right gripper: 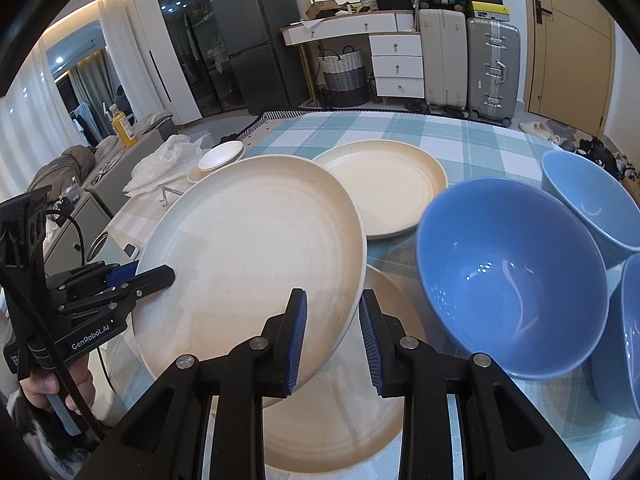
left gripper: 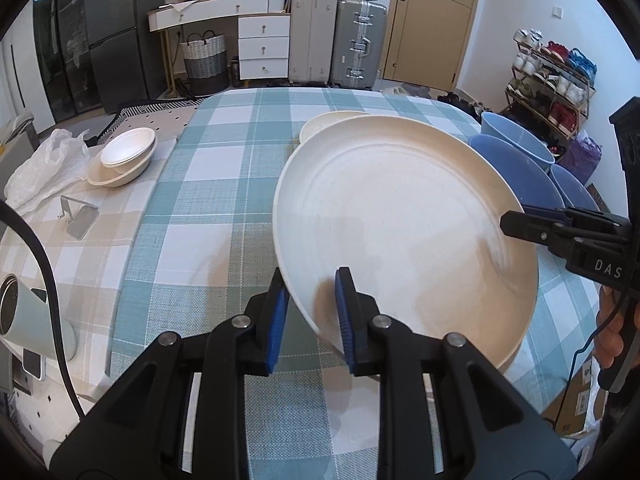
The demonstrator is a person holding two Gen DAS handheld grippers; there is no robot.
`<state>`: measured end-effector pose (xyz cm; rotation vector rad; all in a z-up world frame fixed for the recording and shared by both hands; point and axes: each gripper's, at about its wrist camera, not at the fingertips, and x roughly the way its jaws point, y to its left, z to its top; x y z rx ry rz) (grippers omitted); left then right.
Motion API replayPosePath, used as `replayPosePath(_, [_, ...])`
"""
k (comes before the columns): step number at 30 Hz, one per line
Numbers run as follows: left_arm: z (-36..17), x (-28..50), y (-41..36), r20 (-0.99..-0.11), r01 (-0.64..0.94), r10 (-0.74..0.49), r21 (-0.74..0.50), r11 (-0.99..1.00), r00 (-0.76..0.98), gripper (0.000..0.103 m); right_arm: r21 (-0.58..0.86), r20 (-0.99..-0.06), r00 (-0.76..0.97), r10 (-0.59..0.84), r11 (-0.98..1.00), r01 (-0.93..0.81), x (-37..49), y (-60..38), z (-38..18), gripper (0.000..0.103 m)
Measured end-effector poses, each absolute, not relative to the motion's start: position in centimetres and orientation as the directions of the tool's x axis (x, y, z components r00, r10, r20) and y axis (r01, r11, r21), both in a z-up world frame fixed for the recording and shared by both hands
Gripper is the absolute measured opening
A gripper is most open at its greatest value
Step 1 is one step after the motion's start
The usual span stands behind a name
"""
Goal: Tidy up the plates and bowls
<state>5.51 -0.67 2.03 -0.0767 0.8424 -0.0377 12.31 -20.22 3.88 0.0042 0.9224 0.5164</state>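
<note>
The lifted cream plate (right gripper: 256, 240) hides most of a second plate lying under it (right gripper: 344, 412), and the right gripper's arms cover that plate's near rim. In the left wrist view the same lifted plate masks all but a sliver of the far plate (left gripper: 320, 122) and parts of the blue bowls (left gripper: 516, 160). One blue bowl (right gripper: 624, 344) is cut off by the right edge. The person's hand (right gripper: 48, 384) shows only in part.

Both hand-held grippers (left gripper: 312, 312) (right gripper: 332, 336) clamped, angled downward.
</note>
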Motion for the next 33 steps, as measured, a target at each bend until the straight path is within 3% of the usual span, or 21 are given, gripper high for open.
replayPosePath(33, [-2.2, 6.8, -4.7, -0.818, 0.135, -0.038, 0.049, 0.990, 0.574, 0.023, 0.201, -0.807, 0.472, 0.355, 0.917, -0.345, 10.5, -22.9, 0.2, 0.028])
